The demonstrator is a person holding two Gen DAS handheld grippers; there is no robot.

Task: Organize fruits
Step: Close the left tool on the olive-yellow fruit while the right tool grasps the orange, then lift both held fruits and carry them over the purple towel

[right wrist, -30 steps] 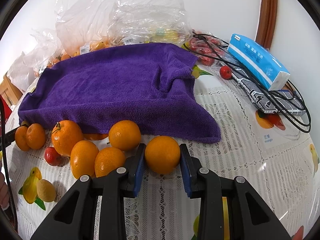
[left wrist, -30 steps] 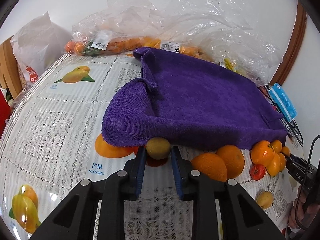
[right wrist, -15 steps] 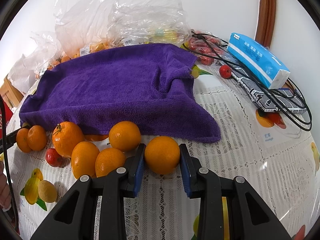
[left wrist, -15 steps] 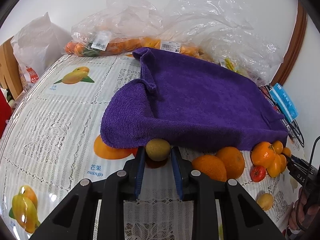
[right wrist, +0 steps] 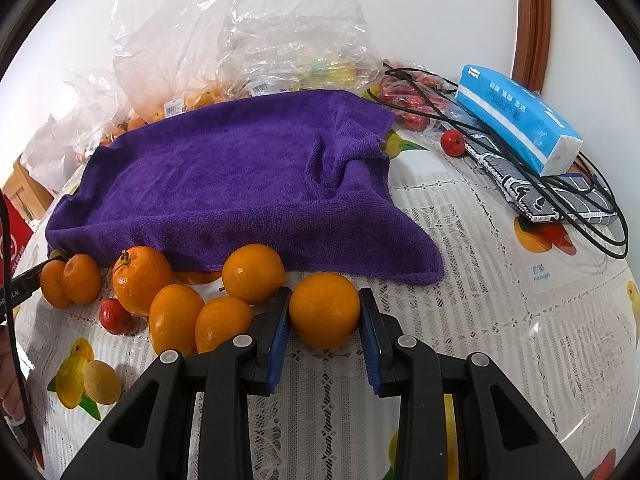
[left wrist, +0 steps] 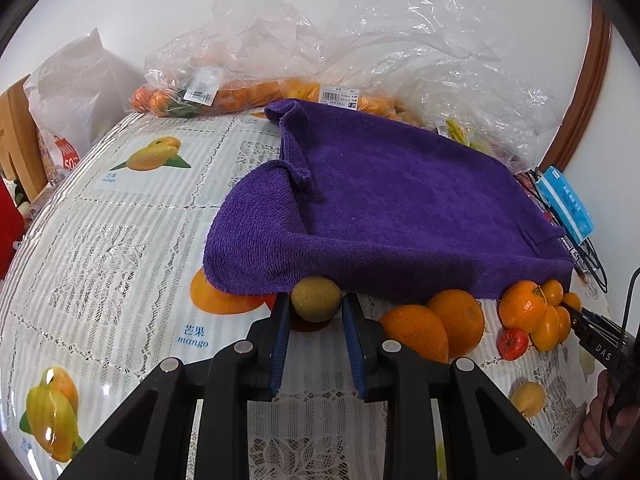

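- Clamping a greenish fruit [left wrist: 316, 299], the left gripper [left wrist: 316, 320] sits at the purple towel [left wrist: 400, 208] edge.
- Right gripper [right wrist: 324, 320] clamps an orange [right wrist: 324, 310]; more oranges [right wrist: 176, 316] crowd its left, on the desk [right wrist: 480, 320].

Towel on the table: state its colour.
The towel is solid purple, clearest in the right wrist view.

Orange [right wrist: 324, 310] and greenish fruit [left wrist: 316, 299] (both round) between fingers.

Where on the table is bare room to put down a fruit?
Bare tablecloth lies left of the purple towel, and more between the towel's right corner and the black cables. Crowded: loose oranges along the towel's front edge.
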